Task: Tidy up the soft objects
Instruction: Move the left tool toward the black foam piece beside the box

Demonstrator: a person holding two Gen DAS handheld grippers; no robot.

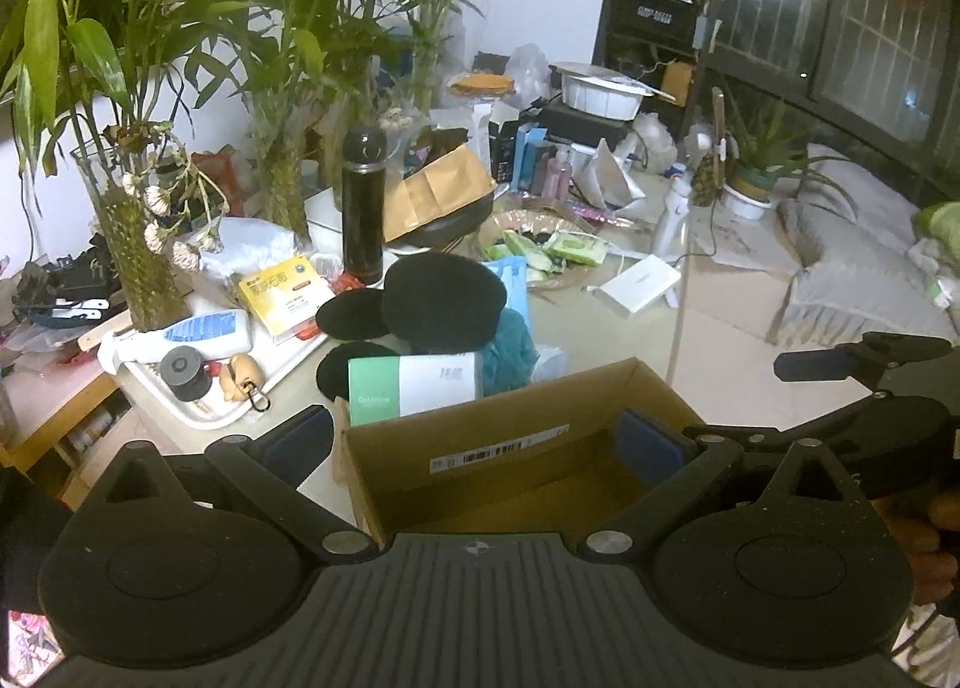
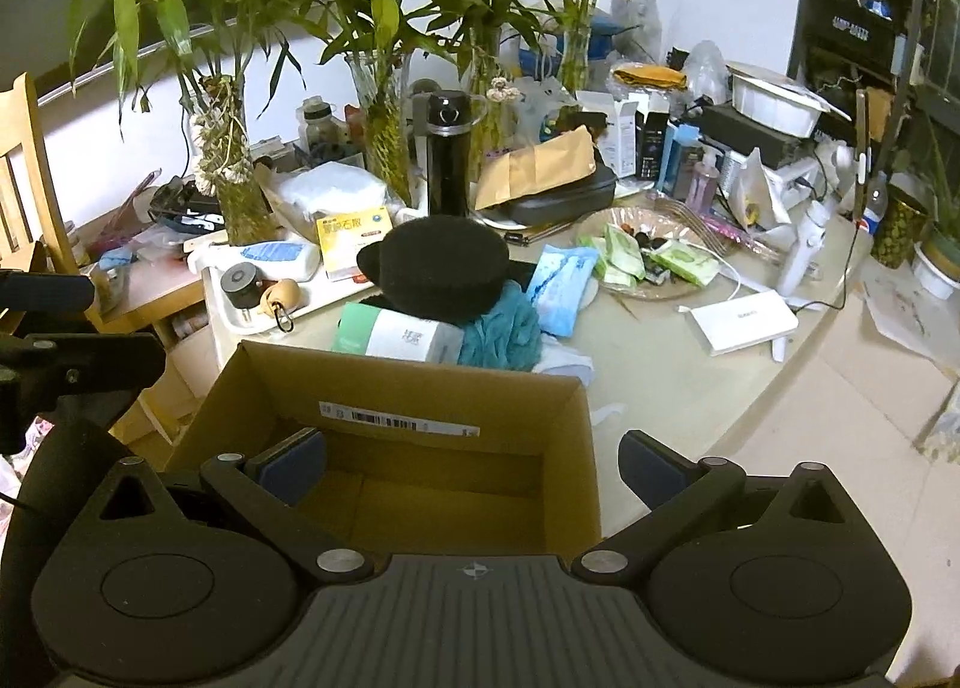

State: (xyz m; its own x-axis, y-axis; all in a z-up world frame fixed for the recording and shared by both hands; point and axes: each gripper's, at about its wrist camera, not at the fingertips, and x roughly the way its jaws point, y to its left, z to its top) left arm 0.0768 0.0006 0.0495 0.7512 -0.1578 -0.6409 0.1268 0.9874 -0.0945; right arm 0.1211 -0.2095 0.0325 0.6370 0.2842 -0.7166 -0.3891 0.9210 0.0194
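Your left gripper [image 1: 474, 439] stands wide open and holds nothing; its blue-padded fingers [image 1: 300, 436] straddle the left wall of the open brown cardboard box [image 1: 510, 448], one outside, one inside; the box interior appears bare; just beyond it lie the green-and-white packet [image 1: 414, 388], the teal mesh sponge [image 1: 510, 349] and the round black foam pads [image 1: 441, 301], all on the pale tabletop [image 1: 630, 322]; a black flask [image 1: 363, 205] stands behind them.

Your right gripper [image 2: 474, 469] is likewise spread wide and empty; one finger sits inside the box [image 2: 390, 406], the other outside its right wall; the black pads [image 2: 441, 262] rest on the packet [image 2: 402, 337] and sponge [image 2: 501, 337]; a light blue pouch [image 2: 558, 289] lies just beside them.
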